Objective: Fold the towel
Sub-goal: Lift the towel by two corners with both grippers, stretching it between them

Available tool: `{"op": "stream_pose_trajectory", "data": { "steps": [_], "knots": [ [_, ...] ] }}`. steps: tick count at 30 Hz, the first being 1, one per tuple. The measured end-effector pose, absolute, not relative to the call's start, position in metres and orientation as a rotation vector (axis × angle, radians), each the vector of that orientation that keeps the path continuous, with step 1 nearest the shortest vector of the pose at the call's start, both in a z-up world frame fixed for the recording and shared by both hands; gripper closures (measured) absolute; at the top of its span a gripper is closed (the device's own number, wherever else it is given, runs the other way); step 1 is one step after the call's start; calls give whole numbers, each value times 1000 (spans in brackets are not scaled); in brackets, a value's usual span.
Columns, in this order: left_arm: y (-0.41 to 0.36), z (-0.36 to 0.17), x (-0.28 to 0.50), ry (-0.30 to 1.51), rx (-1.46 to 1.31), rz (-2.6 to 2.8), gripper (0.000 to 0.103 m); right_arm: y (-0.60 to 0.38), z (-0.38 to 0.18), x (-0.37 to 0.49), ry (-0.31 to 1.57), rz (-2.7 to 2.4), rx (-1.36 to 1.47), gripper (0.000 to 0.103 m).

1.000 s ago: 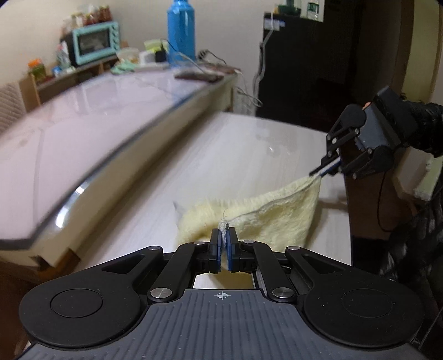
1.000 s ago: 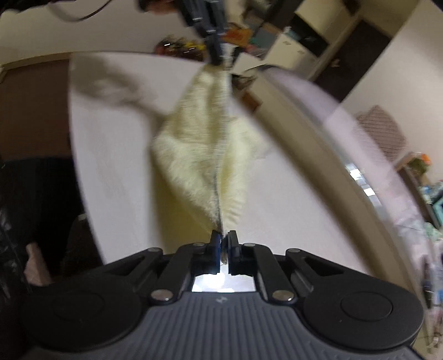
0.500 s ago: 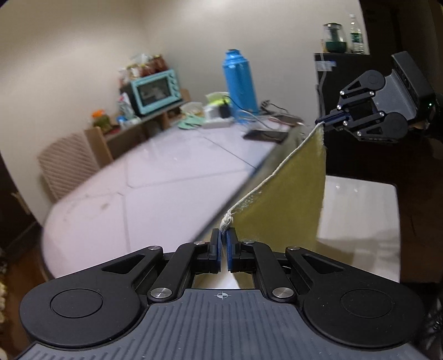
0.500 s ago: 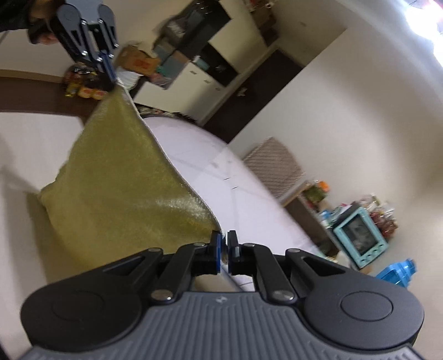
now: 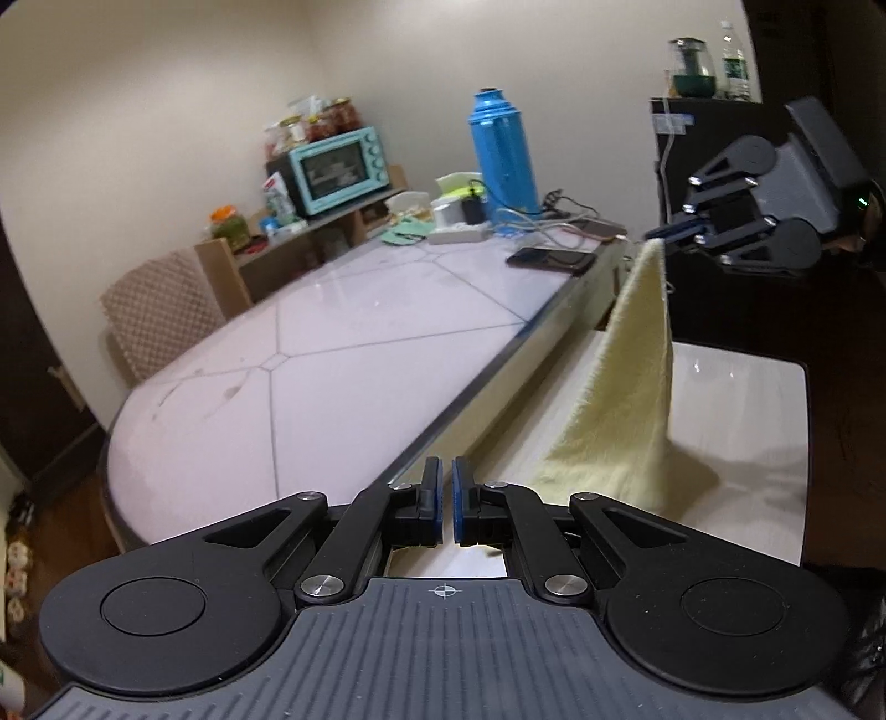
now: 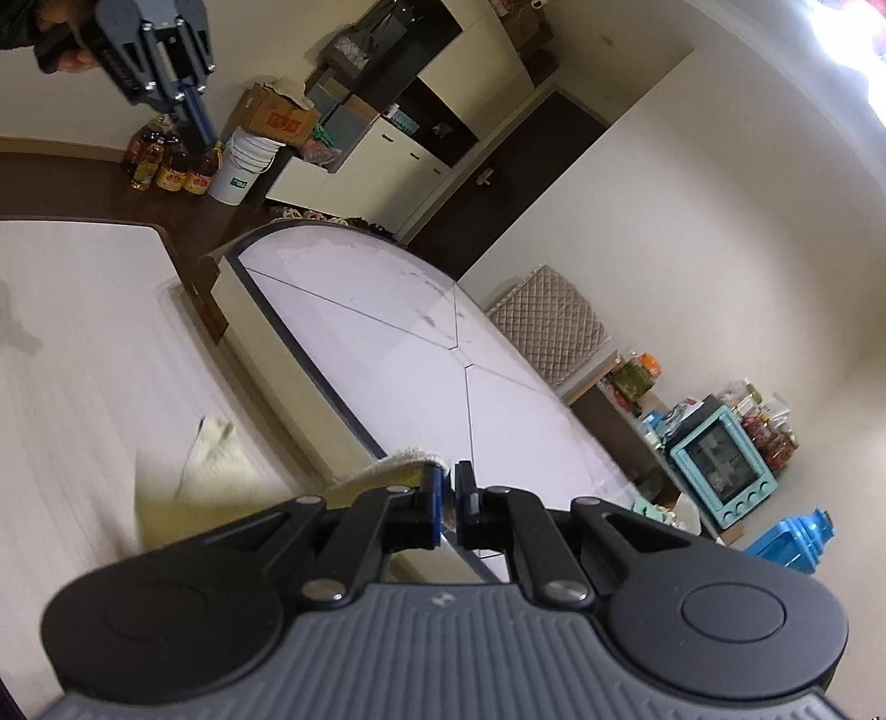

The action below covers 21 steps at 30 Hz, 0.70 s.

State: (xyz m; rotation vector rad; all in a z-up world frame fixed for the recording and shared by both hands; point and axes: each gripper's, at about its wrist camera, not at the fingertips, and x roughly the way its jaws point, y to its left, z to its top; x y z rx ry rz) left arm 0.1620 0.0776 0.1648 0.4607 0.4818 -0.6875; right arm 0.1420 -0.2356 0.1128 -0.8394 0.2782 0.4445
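Left wrist view, left to right. 1 oval table (image 5: 332, 360) with a pale glossy top carries 1 teal toaster oven (image 5: 338, 169) on a shelf at its far side, 1 blue thermos (image 5: 504, 155) and 1 dark phone (image 5: 554, 257). At bottom centre the left tool (image 5: 447, 498) points forward and somewhat down along that table's edge. Its blue pads stand together with only a slit between them, and nothing is held. To the right lies the lower white tabletop (image 5: 736, 399). 1 pale yellow towel (image 5: 626, 399) rises from it. Its long axis is steep, nearly upright, narrow at the top corner and spreading to a broad base that rests on the tabletop just right of the left tool. The top corner is clamped in the right tool (image 5: 662, 235), which is held high with its fingers pointing left.

Right wrist view, left to right. A hand (image 6: 61, 50) at the upper left holds the left tool (image 6: 202, 138) raised, fingers angled down, pads together and empty. The towel (image 6: 221, 471), blurred, drops to the tabletop (image 6: 83, 332) at lower left. At bottom centre the right tool (image 6: 448, 487) grips the towel's hemmed edge.
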Motion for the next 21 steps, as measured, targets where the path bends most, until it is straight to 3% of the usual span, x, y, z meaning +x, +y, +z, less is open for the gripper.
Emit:
{"op": "stream_pose_trajectory", "data": {
  "steps": [7,9,11,13,17,21],
  "knots": [
    [25,102,155,548,492,-803,98,-229,111,129,306,453,-849,98],
    [5,81,147,532,473,-842,89,-231,109,120,319,452,-841,98],
    [-16,63,140,515,440,-860,47,-230,109,116,330,451,-837,98],
    [-32,50,136,507,410,-877,35,-229,110,115,345,449,-834,98],
    [-70,19,127,532,368,-866,27,-225,113,110,357,455,-822,98],
    [-104,-11,117,557,340,-821,27,-221,116,106,361,467,-806,98]
  ]
}}
